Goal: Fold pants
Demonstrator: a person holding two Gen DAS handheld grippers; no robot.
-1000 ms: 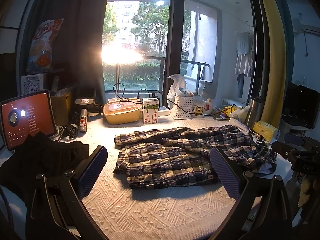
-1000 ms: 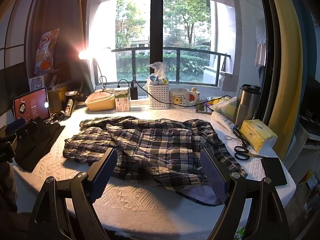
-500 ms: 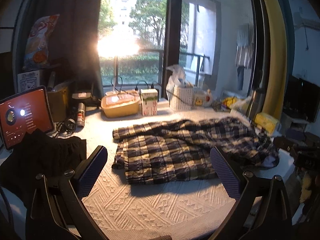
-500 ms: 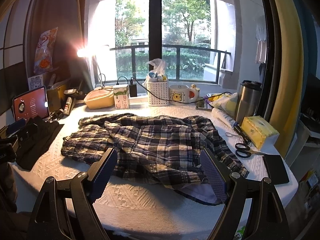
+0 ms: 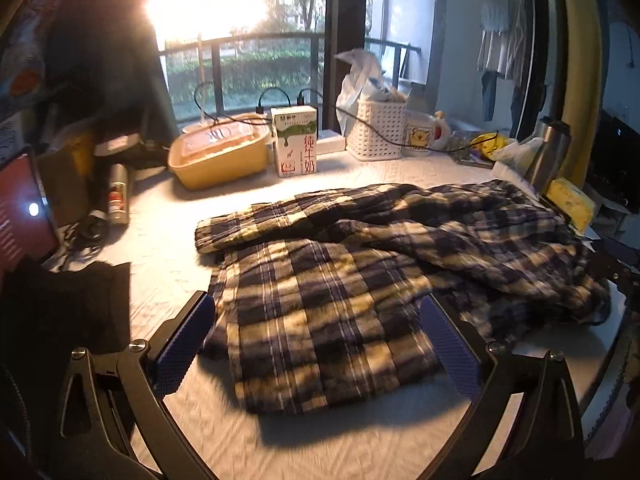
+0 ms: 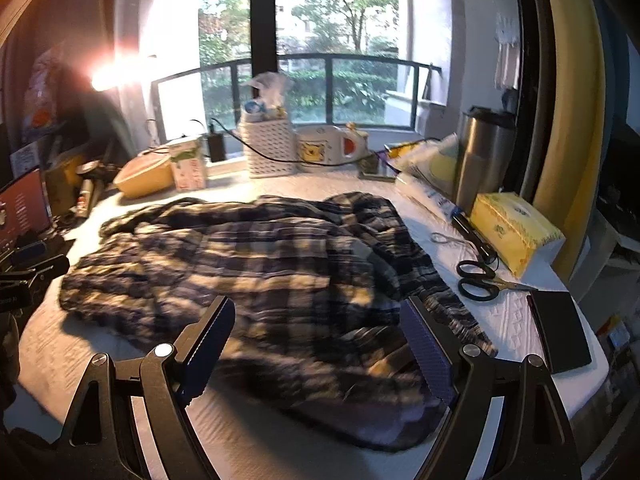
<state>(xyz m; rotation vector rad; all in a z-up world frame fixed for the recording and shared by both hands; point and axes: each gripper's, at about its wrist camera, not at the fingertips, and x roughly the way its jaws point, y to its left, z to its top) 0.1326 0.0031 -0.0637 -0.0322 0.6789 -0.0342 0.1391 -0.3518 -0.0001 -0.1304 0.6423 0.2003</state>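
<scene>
Dark blue and cream plaid pants [image 5: 360,272] lie rumpled across the white textured table cover [image 5: 168,240]. The legs point left and the bunched waist lies to the right. In the left wrist view my left gripper [image 5: 318,338] hangs open just above the near leg end, its blue pads either side of the cloth without touching it. In the right wrist view the same pants [image 6: 256,264] fill the middle. My right gripper [image 6: 320,344] stands open over the waist end with nothing pressed between its pads.
A black garment [image 5: 68,312] lies at the left beside a red-screen tablet [image 5: 20,208]. Along the window stand a yellow lidded box [image 5: 218,156], a milk carton [image 5: 296,140] and a white basket [image 5: 374,128]. Scissors [image 6: 480,278], a tissue pack [image 6: 512,228], a steel flask [image 6: 482,156] and a black wallet [image 6: 558,324] sit at the right.
Both grippers have moved forward and down toward the pants, which now look larger and fill the space between the fingers. Both views are blurred by the motion. The jaws kept their width.
</scene>
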